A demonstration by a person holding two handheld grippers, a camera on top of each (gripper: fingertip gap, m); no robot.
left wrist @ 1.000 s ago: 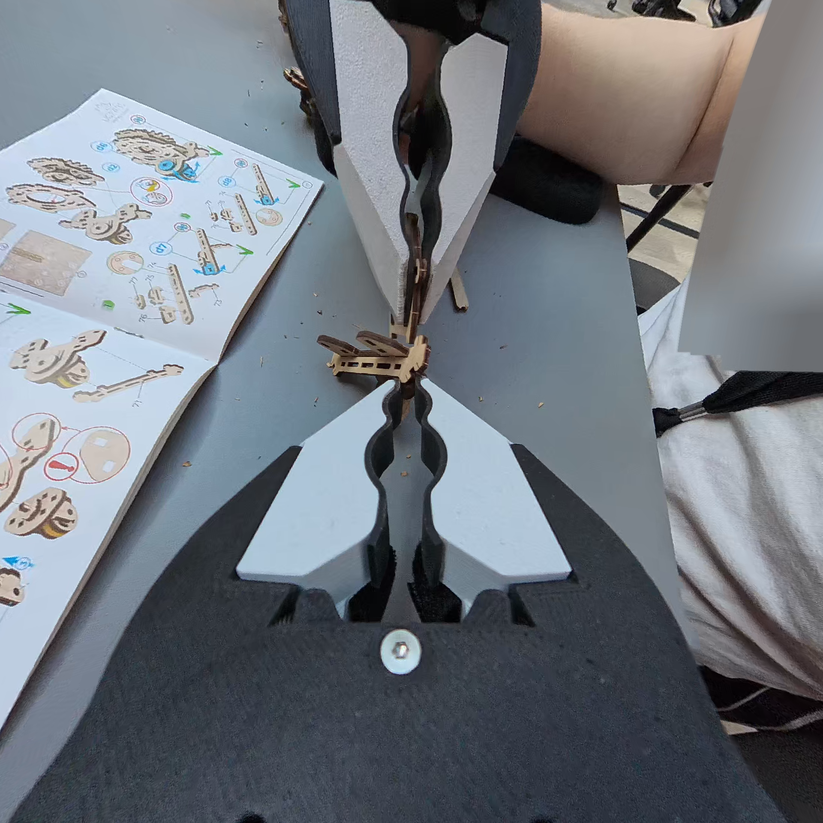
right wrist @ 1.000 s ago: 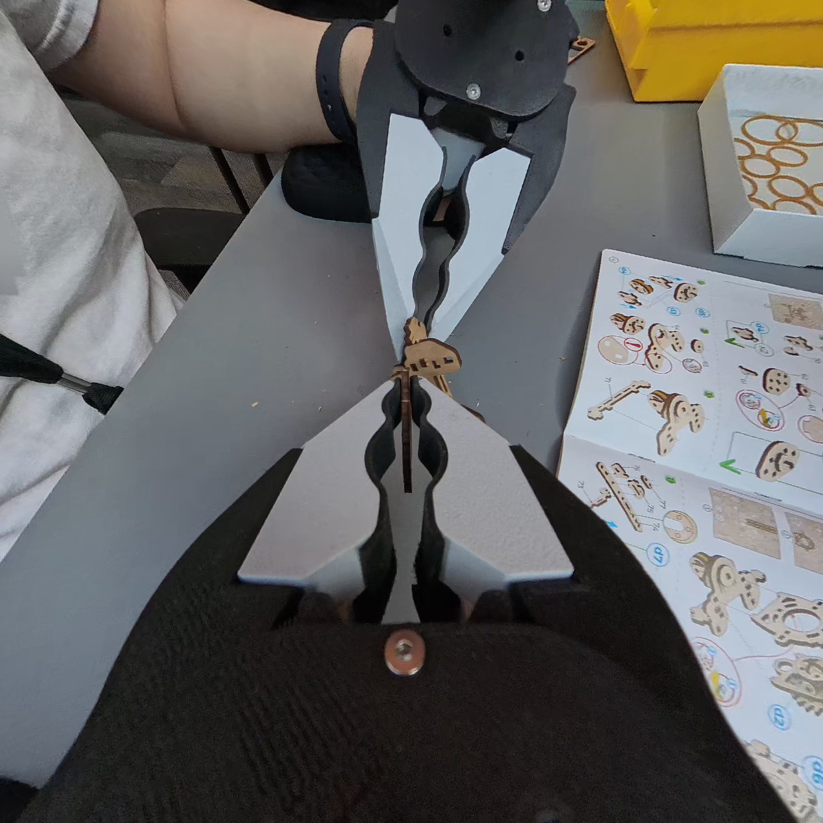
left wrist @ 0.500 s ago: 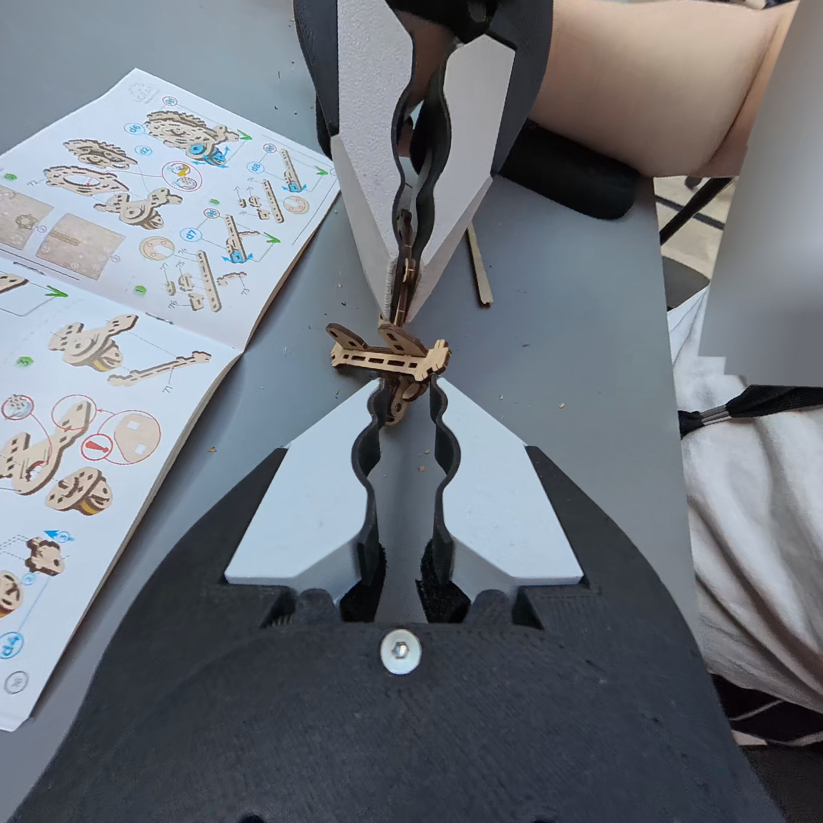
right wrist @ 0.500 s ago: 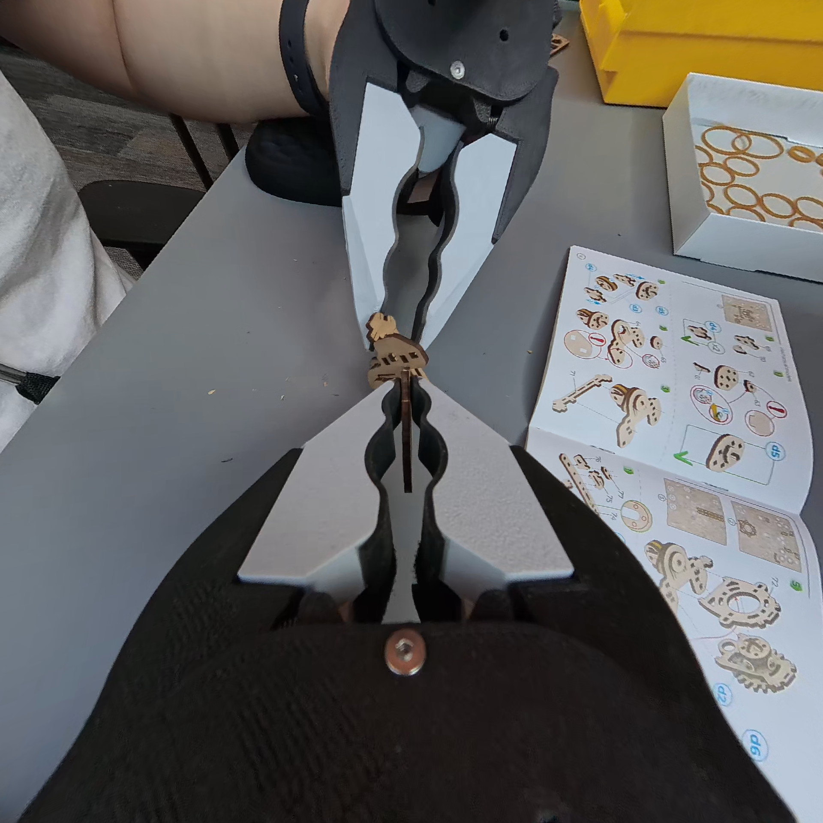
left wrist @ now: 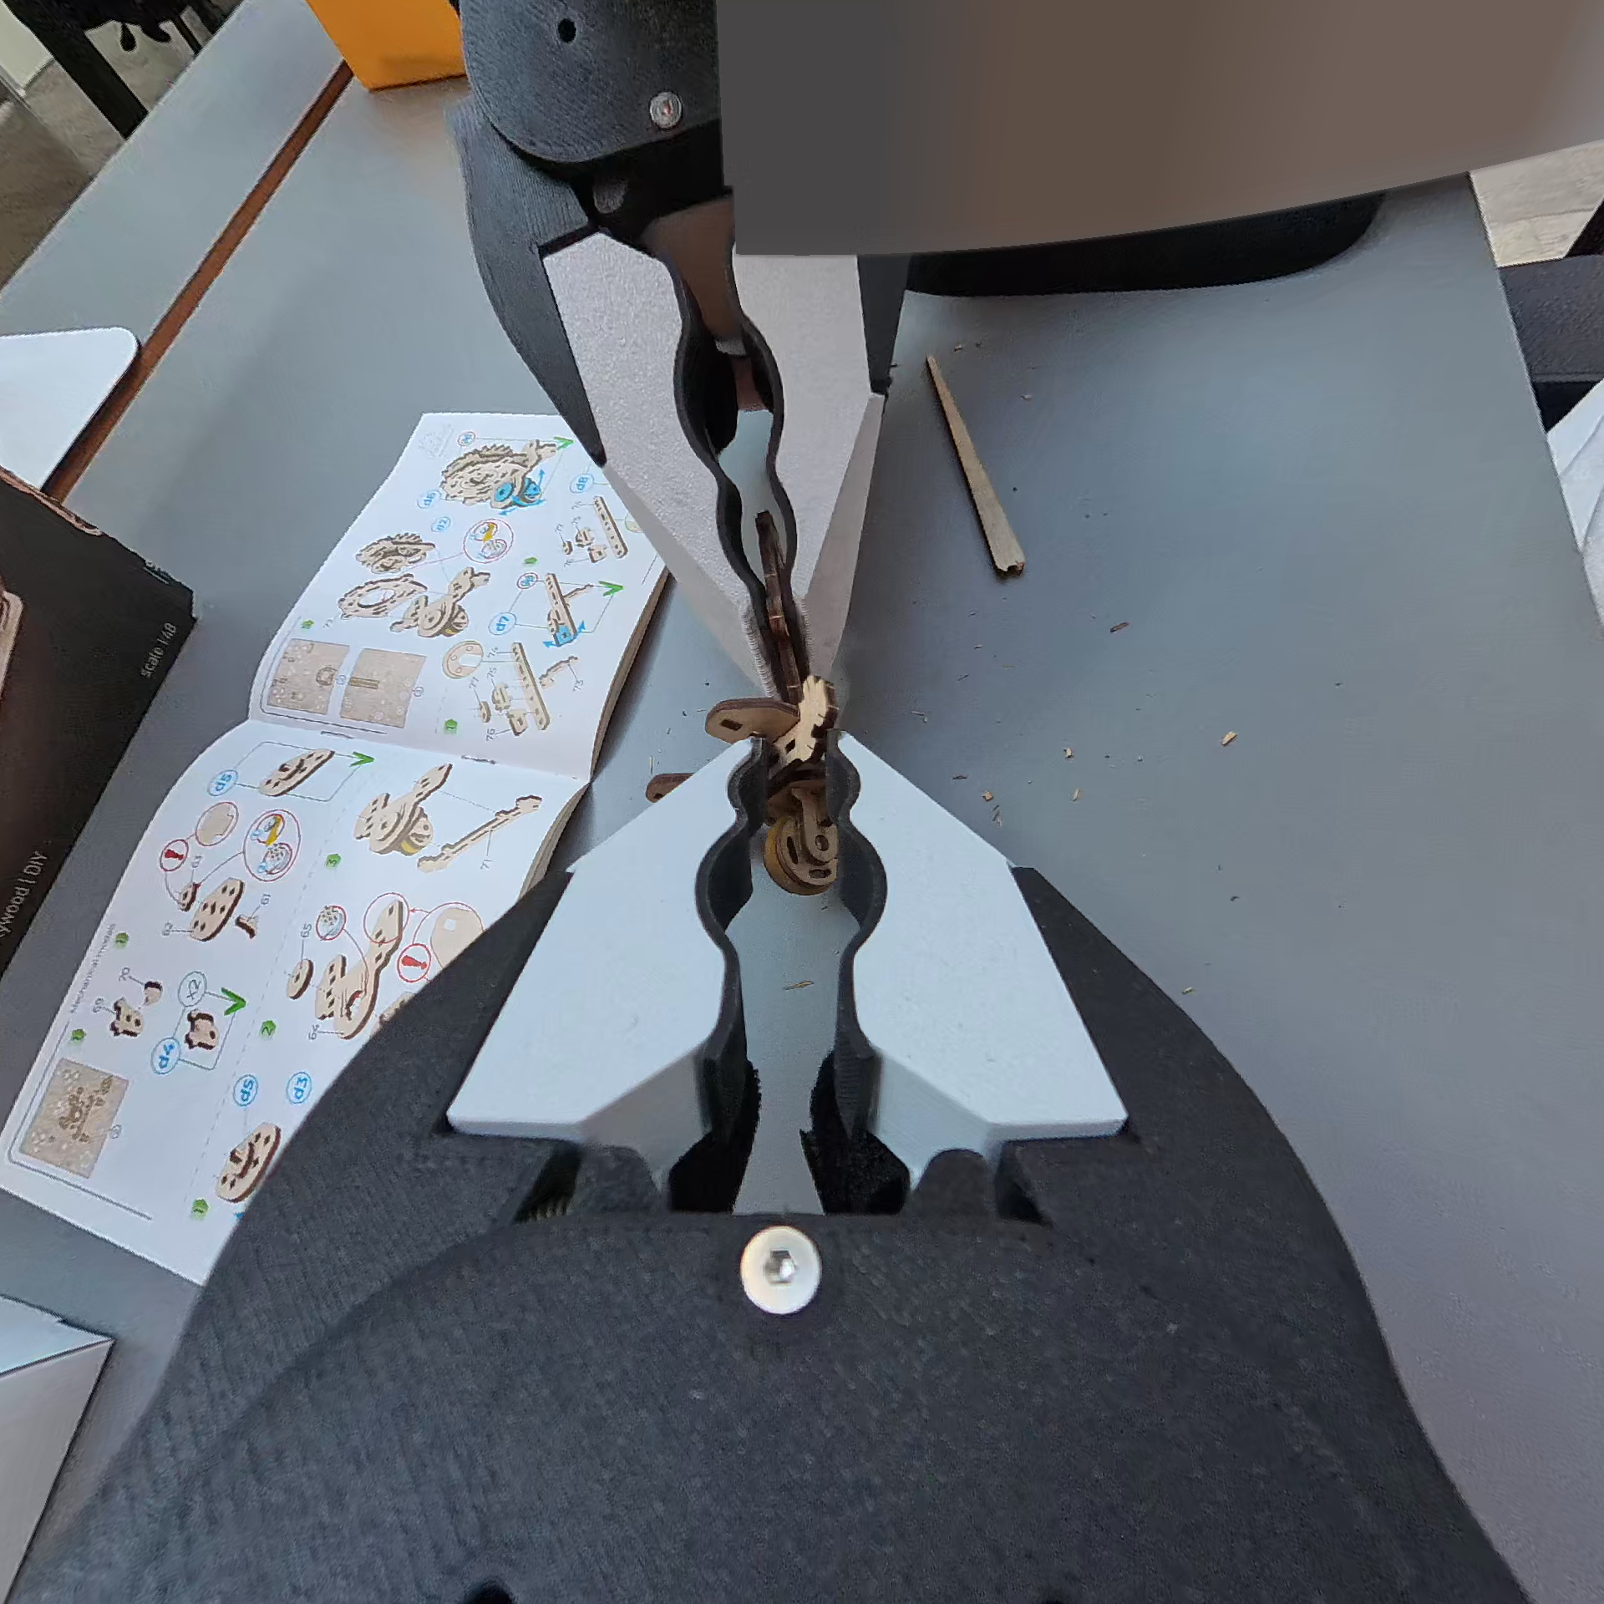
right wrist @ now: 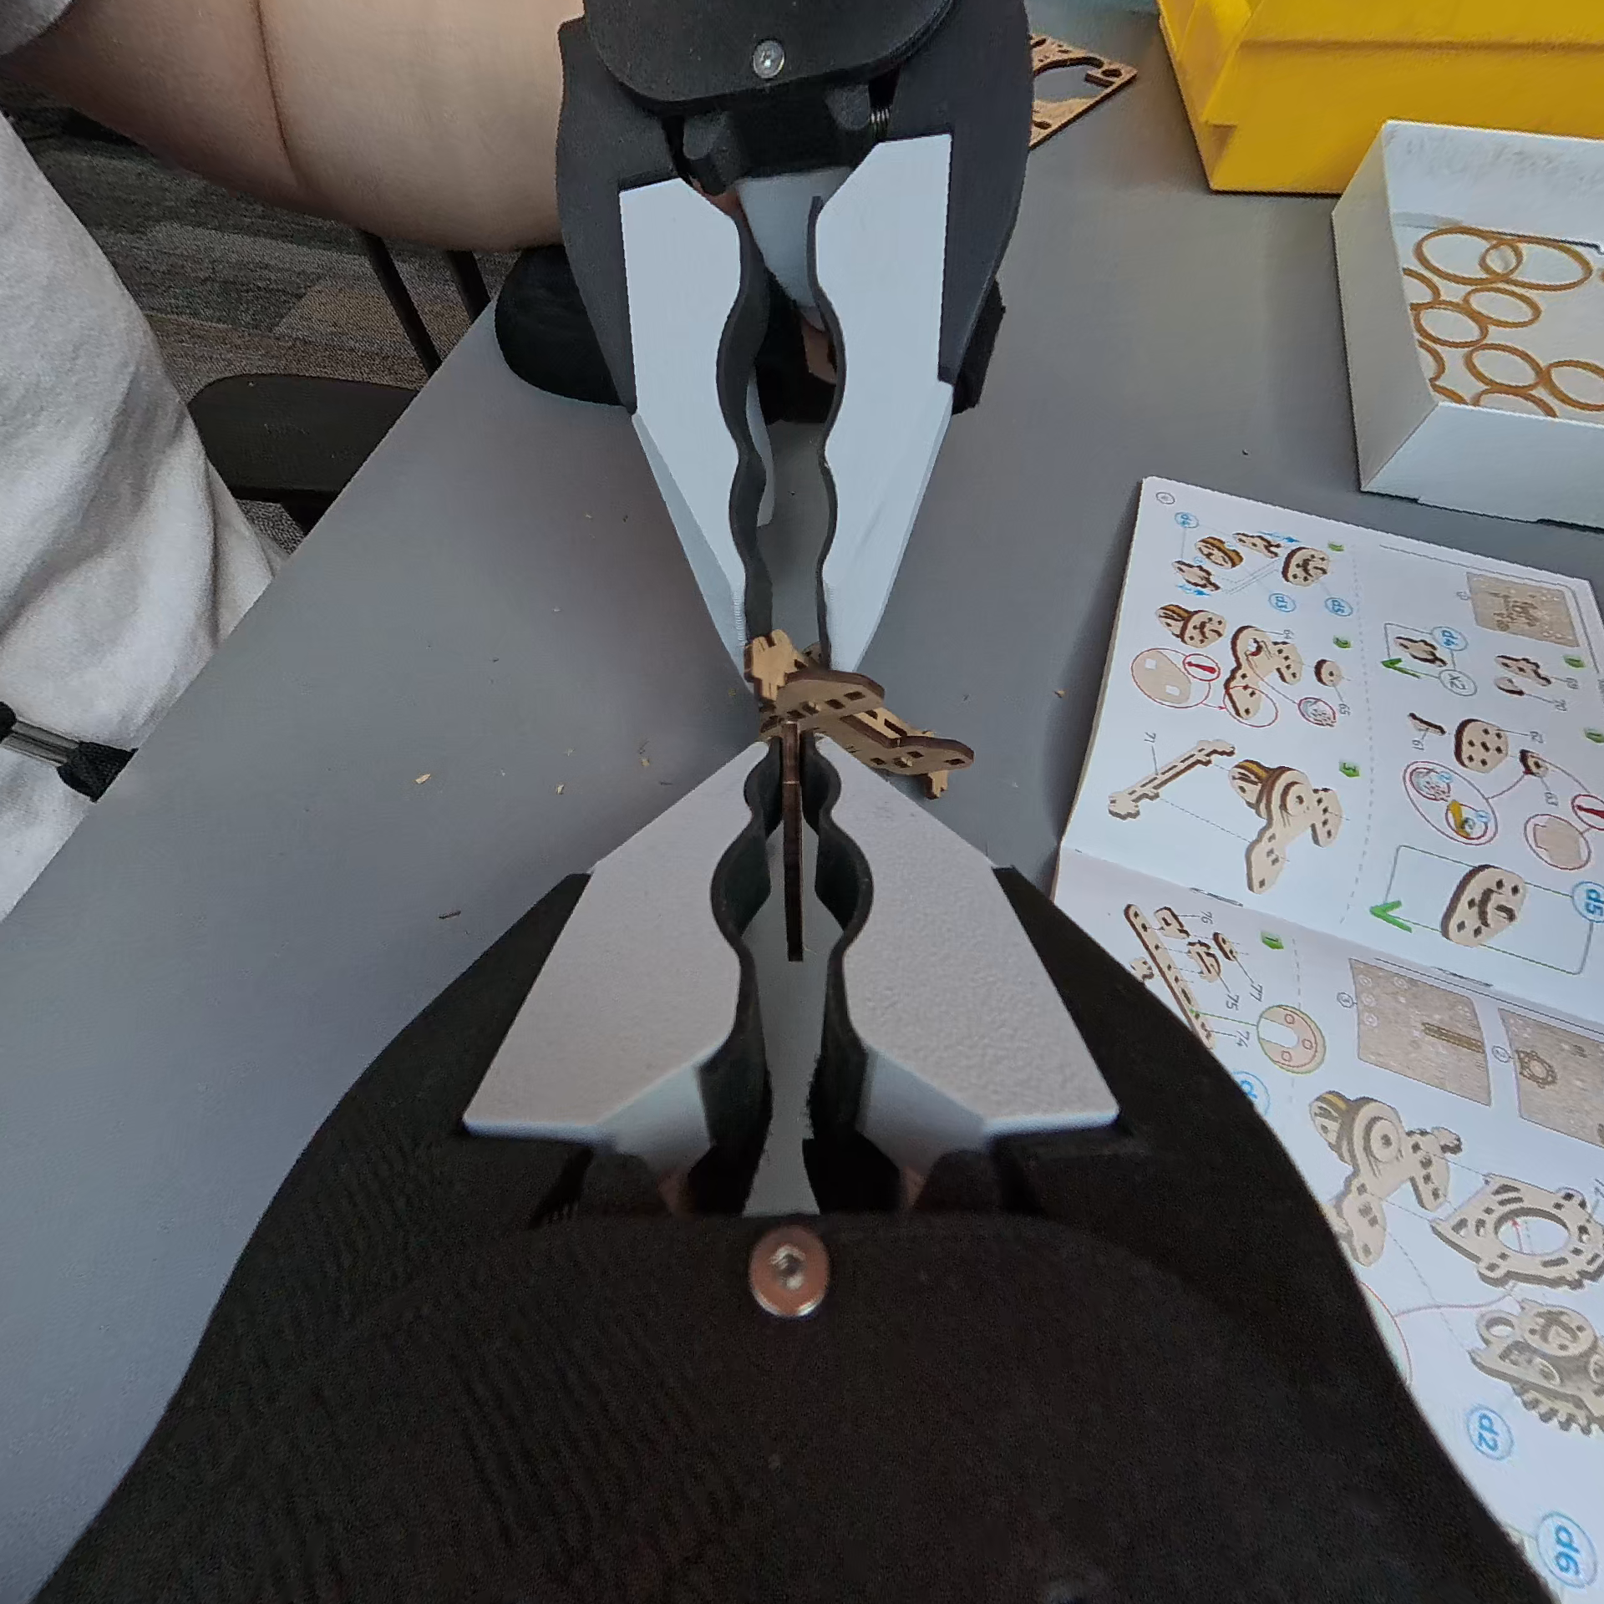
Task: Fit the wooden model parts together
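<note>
My left gripper (left wrist: 788, 751) is shut on a small wooden assembly (left wrist: 803, 720) with a slotted bar and a round wheel-like part sitting between its fingers. My right gripper (right wrist: 792, 751) is shut on a flat wooden piece (right wrist: 792, 868), seen edge-on. The two grippers meet tip to tip just above the grey table (left wrist: 1215, 781). The flat piece's front end touches the assembly (right wrist: 825, 699). The right gripper (left wrist: 794, 686) comes in from the top of the left wrist view with the flat piece (left wrist: 775, 590); the left gripper (right wrist: 785, 647) comes in from the top of the right wrist view.
An open instruction booklet (left wrist: 373, 781) lies beside the grippers, also in the right wrist view (right wrist: 1354, 868). A thin wooden stick (left wrist: 976, 469) lies on the table. A white box of wooden rings (right wrist: 1493, 330), a yellow bin (right wrist: 1389, 78) and a person's arm (right wrist: 391, 130) are nearby. My left and right fingertips are right by each other.
My left jaws opened slightly half a second ago and now close deeper over the assembly, with the wheel part between the fingers. Both grippers have lifted and tilted while staying tip to tip.
</note>
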